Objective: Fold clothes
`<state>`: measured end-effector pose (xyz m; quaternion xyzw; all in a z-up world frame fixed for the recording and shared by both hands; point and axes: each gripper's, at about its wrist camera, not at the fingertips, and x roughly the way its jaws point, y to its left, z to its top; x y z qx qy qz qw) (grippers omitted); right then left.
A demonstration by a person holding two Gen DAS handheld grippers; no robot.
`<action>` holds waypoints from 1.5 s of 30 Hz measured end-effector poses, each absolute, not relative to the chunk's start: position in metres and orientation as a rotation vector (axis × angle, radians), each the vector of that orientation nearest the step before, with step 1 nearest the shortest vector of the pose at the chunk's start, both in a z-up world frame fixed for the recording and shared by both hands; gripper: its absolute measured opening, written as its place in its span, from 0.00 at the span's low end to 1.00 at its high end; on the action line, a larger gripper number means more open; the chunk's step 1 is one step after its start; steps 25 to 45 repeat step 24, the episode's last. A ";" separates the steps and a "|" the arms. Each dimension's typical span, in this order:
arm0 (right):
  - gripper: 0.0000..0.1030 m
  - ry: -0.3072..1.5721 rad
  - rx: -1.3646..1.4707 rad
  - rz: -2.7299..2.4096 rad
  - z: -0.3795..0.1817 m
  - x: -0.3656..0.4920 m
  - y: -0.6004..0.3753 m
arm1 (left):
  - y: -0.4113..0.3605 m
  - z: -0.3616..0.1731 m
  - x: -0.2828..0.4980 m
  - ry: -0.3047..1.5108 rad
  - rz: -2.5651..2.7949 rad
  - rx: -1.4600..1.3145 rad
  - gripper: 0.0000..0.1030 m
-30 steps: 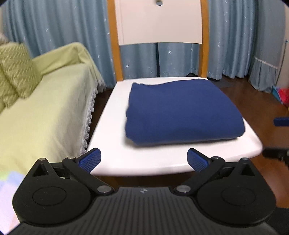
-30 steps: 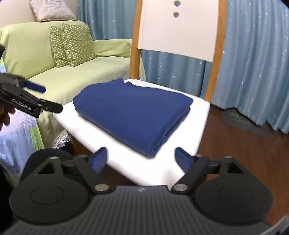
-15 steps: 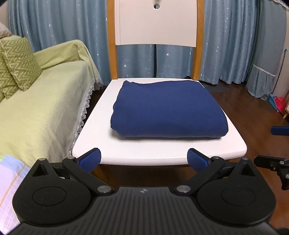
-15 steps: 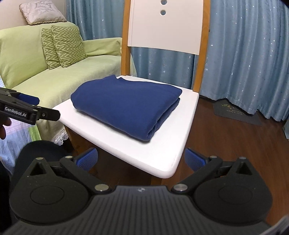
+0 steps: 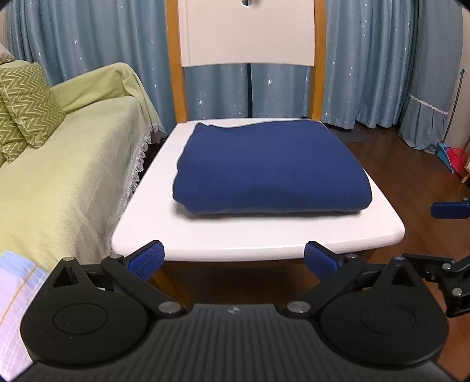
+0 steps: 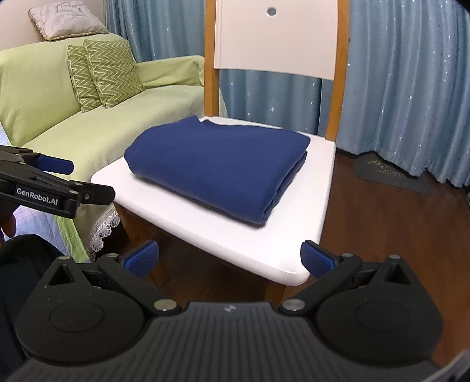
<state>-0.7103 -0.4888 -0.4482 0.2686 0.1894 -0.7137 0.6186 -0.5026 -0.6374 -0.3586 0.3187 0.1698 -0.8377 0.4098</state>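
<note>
Nearest to the cameras are the two grippers, both held in the air in front of the chair, touching nothing. The left gripper (image 5: 234, 258) has its two blue-padded fingers spread wide, with nothing between them. The right gripper (image 6: 229, 258) is also spread wide and holds nothing.

Behind them stands one chair with a white seat (image 5: 264, 238) and two wooden posts that carry one white backrest (image 6: 276, 38). One folded navy garment (image 5: 270, 170) lies flat on the seat as a thick rectangle. Its rounded fold faces the front edge of the seat, and a white strip of seat stays bare along the front and left edges. Seen from the right wrist, the layered side of the garment (image 6: 217, 164) lies near the right edge of the seat.

To the left is one green sofa (image 6: 97, 129) with two zigzag cushions (image 6: 102, 72) and one pale cushion (image 6: 66, 19) on its back. Farthest are the blue star curtains (image 5: 364, 58).
</note>
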 end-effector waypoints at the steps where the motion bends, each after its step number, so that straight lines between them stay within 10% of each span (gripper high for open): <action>1: 0.99 0.436 0.621 -1.642 -0.449 -0.710 -0.489 | -0.638 -0.359 -0.503 0.432 -2.114 0.801 0.99; 45: 0.99 0.416 0.643 -1.650 -0.455 -0.708 -0.501 | -0.645 -0.361 -0.512 0.449 -2.165 0.768 0.99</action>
